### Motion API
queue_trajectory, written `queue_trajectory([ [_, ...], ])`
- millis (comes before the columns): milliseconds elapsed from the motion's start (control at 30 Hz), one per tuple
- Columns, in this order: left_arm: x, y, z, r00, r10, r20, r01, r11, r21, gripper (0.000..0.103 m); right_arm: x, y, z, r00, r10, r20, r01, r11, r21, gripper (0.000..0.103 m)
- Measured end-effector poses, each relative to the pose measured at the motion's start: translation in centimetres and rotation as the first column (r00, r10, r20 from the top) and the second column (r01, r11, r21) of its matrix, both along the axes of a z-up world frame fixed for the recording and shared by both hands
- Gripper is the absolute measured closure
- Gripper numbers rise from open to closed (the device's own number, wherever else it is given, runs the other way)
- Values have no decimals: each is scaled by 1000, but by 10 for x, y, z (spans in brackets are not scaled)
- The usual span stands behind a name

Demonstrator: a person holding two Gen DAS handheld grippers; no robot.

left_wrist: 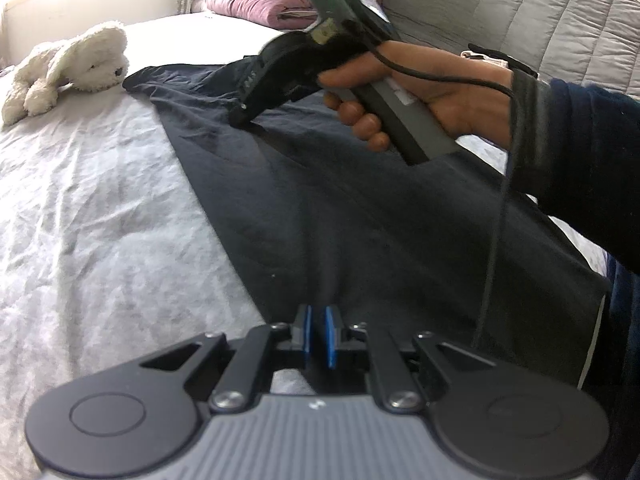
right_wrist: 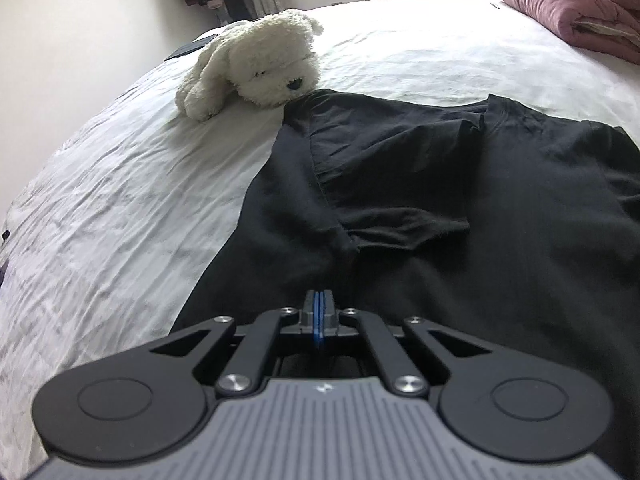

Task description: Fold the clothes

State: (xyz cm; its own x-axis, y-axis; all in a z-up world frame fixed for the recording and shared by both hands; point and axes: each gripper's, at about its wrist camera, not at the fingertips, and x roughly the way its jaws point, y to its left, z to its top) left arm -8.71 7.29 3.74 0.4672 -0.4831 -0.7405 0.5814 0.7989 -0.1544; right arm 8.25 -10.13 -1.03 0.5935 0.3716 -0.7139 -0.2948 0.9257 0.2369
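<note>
The black T-shirt (right_wrist: pixel 460 208), light, limp and wrinkle-prone, is spread on the bed (right_wrist: pixel 120 200), one sleeve folded inward at 12 o'clock of the together-pressed right claw (right_wrist: pixel 319 316); the hem-side left claw (left_wrist: pixel 319 334) is slightly parted; edges are best pinched.

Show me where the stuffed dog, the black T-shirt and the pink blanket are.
stuffed dog (right_wrist: pixel 256 64): right wrist view, on its head.
black T-shirt (right_wrist: pixel 500 216): right wrist view, on its body panel.
pink blanket (right_wrist: pixel 560 12): right wrist view, on its folded edge.
</note>
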Motion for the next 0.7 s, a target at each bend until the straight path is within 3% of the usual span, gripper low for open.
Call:
queue_trajectory([
  [100, 1, 3, 1, 1000, 0, 1, 0, 1000, 0, 94, -21, 3, 1, 999, 32, 5, -31, 999, -9, 89],
  [300, -2, 5, 1, 1000, -16, 10, 16, 1000, 11, 92, -62, 8, 4, 995, 95, 15, -94, 995, -29, 89],
  [700, -15, 8, 6, 995, -82, 49, 81, 997, 12, 85, -199, 21, 4, 982, 185, 33, -179, 974, -141, 89],
])
